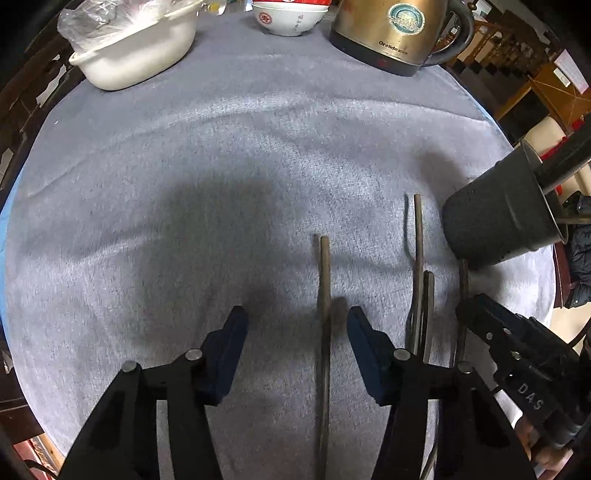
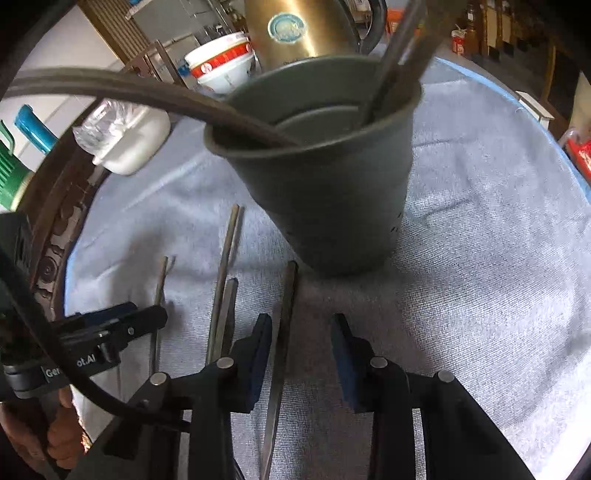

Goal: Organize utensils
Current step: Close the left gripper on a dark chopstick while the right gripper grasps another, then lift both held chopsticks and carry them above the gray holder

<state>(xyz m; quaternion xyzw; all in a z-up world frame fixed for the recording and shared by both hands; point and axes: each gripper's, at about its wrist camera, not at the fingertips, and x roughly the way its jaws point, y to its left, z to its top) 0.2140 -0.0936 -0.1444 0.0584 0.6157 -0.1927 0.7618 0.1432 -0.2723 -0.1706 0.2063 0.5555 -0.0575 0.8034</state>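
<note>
1. Dark chopsticks [image 1: 325,295] lie loose on the grey towel [image 1: 221,166] covering the counter, beside the dark green utensil cup [image 2: 325,177].
2. Left tongs [image 1: 295,332] are spread around one chopstick.
3. Right tongs [image 2: 301,339] are spread around another chopstick [image 2: 282,332].
4. Beyond stand a gold kettle [image 1: 399,33] and bowls [image 1: 288,16].

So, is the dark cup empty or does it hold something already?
Not empty. The right wrist view looks into the cup: chopsticks already stand inside, leaning on its rim.
</note>
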